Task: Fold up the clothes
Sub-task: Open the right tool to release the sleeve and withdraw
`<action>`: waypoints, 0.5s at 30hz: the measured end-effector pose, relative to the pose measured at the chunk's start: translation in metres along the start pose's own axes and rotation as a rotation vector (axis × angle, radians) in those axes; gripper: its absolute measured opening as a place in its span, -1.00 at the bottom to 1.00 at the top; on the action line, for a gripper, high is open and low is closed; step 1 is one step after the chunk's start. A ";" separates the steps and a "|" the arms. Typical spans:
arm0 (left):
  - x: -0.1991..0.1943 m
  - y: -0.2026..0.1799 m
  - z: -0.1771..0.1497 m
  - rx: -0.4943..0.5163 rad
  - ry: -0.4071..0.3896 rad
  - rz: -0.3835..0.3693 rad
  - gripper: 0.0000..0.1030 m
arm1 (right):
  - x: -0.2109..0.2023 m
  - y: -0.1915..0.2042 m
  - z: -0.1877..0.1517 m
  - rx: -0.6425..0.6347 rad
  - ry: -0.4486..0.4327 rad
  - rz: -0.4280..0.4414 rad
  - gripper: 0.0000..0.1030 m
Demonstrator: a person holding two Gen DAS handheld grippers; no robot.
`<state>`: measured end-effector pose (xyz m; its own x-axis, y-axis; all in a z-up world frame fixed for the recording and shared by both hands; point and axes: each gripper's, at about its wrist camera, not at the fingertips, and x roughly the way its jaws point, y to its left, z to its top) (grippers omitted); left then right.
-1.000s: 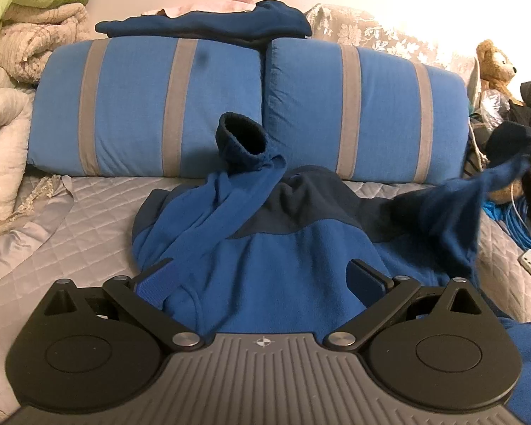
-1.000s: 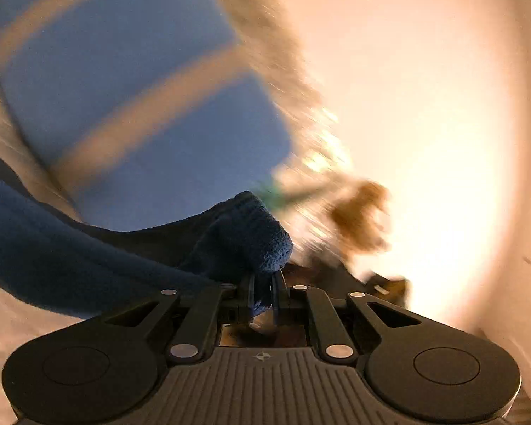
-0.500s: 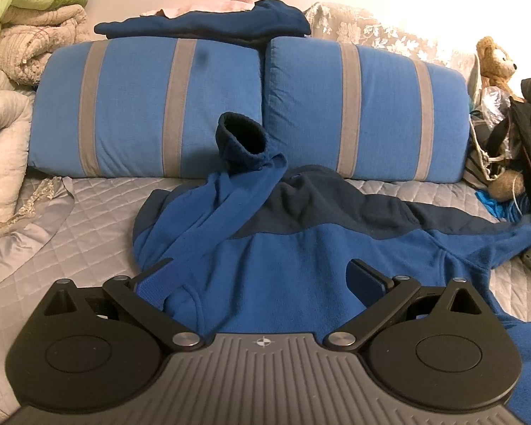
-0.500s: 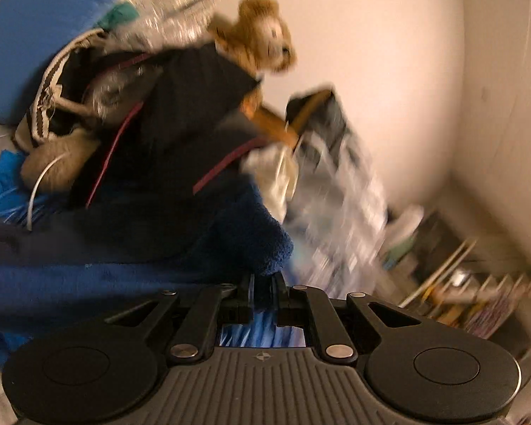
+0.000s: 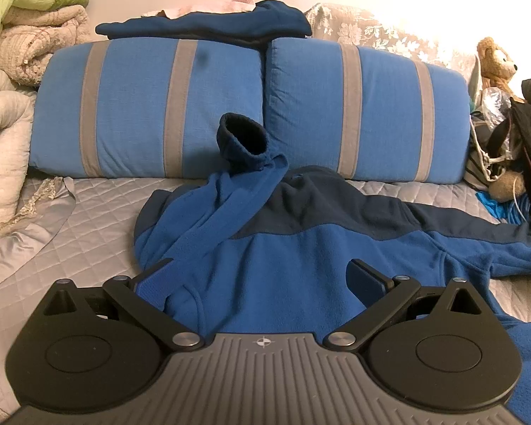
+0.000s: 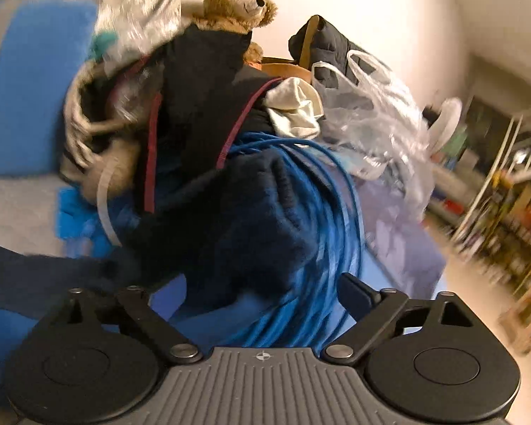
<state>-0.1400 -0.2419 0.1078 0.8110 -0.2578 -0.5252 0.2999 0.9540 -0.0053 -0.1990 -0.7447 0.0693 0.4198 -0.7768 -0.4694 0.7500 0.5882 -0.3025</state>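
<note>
A blue fleece jacket (image 5: 301, 265) with a navy yoke lies spread on the grey quilted bed (image 5: 88, 233). One sleeve is thrown across its chest, and that sleeve's navy cuff (image 5: 242, 141) stands up against the pillows. The other sleeve (image 5: 495, 244) stretches flat to the right. My left gripper (image 5: 258, 276) hovers open over the jacket's lower part and holds nothing. In the right wrist view the stretched sleeve's navy cuff (image 6: 251, 219) rests loose on a coil of blue cable (image 6: 322, 212). My right gripper (image 6: 244, 290) is open just behind it.
Two blue pillows with grey stripes (image 5: 354, 113) line the back, with a folded navy garment (image 5: 209, 26) on top. Rolled blankets (image 5: 14, 71) are stacked at the left. A teddy bear (image 6: 237, 0), a black bag (image 6: 201, 81) and a plastic bag (image 6: 371, 106) crowd the bed's right end.
My right gripper carried the sleeve cuff out to the right, then opened and let it go. The sleeve now lies stretched flat. My left gripper has not moved.
</note>
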 end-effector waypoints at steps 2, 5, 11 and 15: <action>0.000 0.000 0.000 0.001 -0.001 -0.001 1.00 | -0.018 0.004 0.000 0.048 -0.015 0.078 0.87; -0.003 0.003 0.000 -0.021 -0.019 0.011 1.00 | -0.045 0.010 -0.001 0.120 -0.038 0.194 0.95; -0.004 0.018 0.001 -0.107 -0.015 -0.017 1.00 | -0.116 0.073 0.008 0.047 -0.084 0.600 1.00; -0.001 0.026 0.004 -0.132 0.010 -0.094 1.00 | -0.166 0.128 0.011 -0.033 -0.102 0.842 1.00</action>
<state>-0.1313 -0.2178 0.1113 0.7770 -0.3463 -0.5256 0.3052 0.9376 -0.1666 -0.1675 -0.5427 0.1174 0.8769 -0.0924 -0.4718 0.1520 0.9843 0.0897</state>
